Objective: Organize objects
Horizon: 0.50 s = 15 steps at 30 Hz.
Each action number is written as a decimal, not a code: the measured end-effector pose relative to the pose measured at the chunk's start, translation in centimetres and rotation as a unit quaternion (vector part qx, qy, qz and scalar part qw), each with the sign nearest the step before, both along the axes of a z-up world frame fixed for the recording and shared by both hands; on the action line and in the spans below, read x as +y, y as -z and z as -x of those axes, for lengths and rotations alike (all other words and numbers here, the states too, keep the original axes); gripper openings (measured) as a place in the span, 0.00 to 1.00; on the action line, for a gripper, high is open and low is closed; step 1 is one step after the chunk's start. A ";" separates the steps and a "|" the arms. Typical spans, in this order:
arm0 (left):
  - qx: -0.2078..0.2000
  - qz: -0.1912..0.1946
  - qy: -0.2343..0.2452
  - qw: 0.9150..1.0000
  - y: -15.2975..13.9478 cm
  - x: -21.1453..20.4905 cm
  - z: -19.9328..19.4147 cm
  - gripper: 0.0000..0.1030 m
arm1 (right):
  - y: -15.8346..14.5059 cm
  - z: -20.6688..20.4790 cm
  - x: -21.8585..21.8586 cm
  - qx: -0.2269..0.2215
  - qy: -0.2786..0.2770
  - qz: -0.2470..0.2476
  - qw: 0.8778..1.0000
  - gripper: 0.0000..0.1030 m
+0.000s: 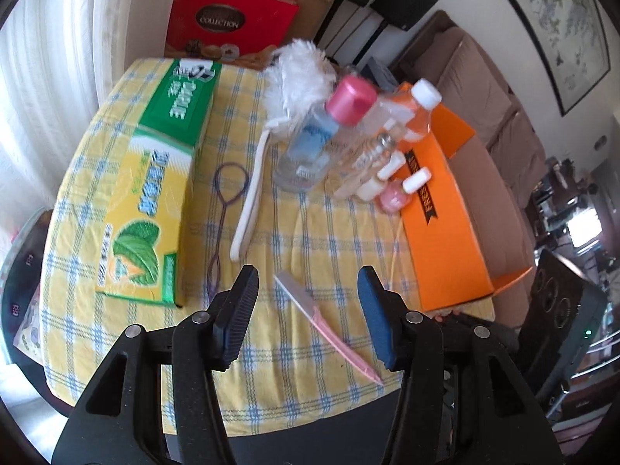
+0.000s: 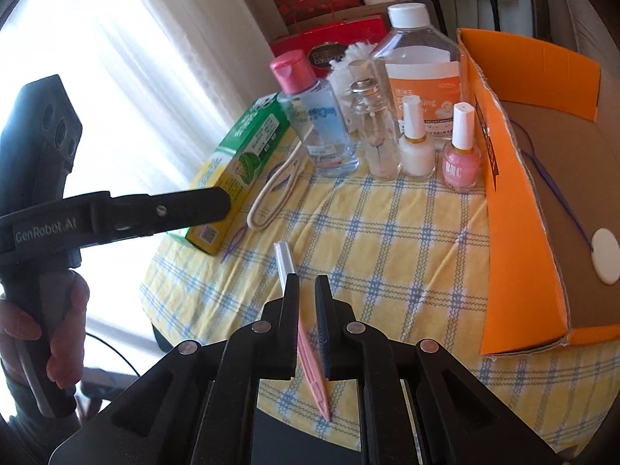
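Through the left wrist camera I see my left tool [image 1: 308, 290] released, jaws standing apart above the counter [image 1: 271, 379] with its yellow-and-blue checked cloth. The pink eyebrow razor [image 1: 325, 333] lies on the cloth below the gap, near the counter's near edge, and neither pad touches it. The green-and-yellow toothpaste box [image 1: 155, 193] lies along the left edge. Beside it lie a purple wire hair loop [image 1: 219, 224] and a white fluffy duster [image 1: 279, 116], its handle pointing toward me. Toward the far right corner stand a pink-capped clear bottle [image 1: 321, 135], an orange-labelled bottle with a white cap [image 1: 418, 112], a small glass spray bottle [image 1: 372, 159] and two nail polish bottles [image 1: 387, 190]. An open orange cardboard box [image 1: 438, 232] sits along the right edge.

Through the right wrist camera my right tool [image 2: 306, 290] has its jaws nearly together with the razor [image 2: 310, 372] running between them; I cannot tell whether the pads actually press on it. The razor's clear-capped end points toward the bottles and its pink tip reaches the counter's near edge. The left tool shows at the left of this view, a hand [image 2: 58, 333] gripping its handle. Inside the orange box [image 2: 515, 232] lies a round white disc [image 2: 606, 255] on a purple cord.
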<state>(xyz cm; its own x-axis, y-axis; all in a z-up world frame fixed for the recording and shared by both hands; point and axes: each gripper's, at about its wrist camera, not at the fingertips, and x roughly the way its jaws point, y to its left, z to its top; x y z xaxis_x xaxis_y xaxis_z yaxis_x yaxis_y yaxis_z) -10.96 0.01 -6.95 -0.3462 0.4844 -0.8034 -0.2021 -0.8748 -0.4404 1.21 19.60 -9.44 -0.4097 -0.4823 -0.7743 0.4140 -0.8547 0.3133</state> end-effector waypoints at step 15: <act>-0.045 0.038 0.012 0.998 4.7 3.3 0.2 0.42 | 2.6 -2.6 -1.7 0.008 -0.042 -0.070 0.997 0.37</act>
